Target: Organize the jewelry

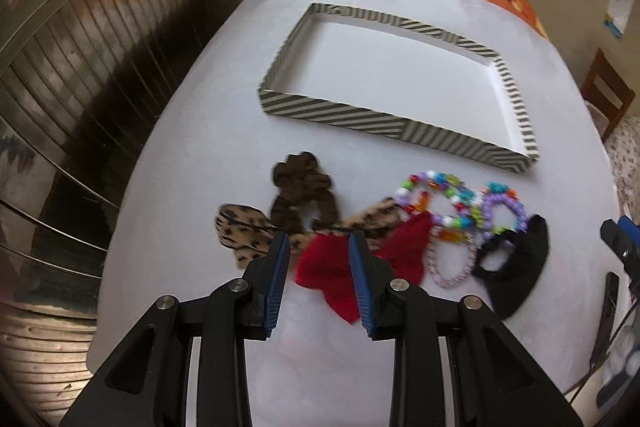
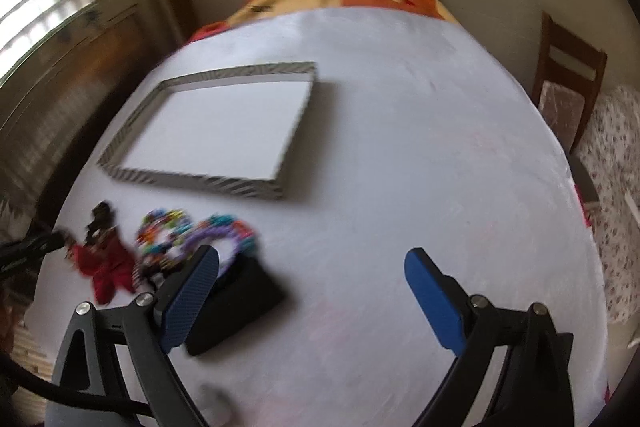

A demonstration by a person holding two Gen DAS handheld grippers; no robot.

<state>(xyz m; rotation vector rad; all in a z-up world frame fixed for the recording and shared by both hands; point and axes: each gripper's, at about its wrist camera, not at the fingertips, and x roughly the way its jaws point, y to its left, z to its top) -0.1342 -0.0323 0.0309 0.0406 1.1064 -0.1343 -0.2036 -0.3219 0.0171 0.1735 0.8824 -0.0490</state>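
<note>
Seemingly nothing is sorted yet. From the left wrist view, the shallow striped cardboard tray (image 1: pixel 332 111) sits empty on the white-covered table (image 1: pixel 192 167), while the red fabric bow (image 1: pixel 336 267), brown scrunchie (image 1: pixel 300 187) and coloured bead bracelets (image 1: pixel 460 203) lie heaped before it; the left hand-held gripper (image 1: pixel 319 243) hovers parted over the bow, grasping nothing.

From the right wrist view, the right hand-held gripper (image 2: pixel 312 261) is spread wide and empty over bare table, with open room rightward to the edge.
</note>
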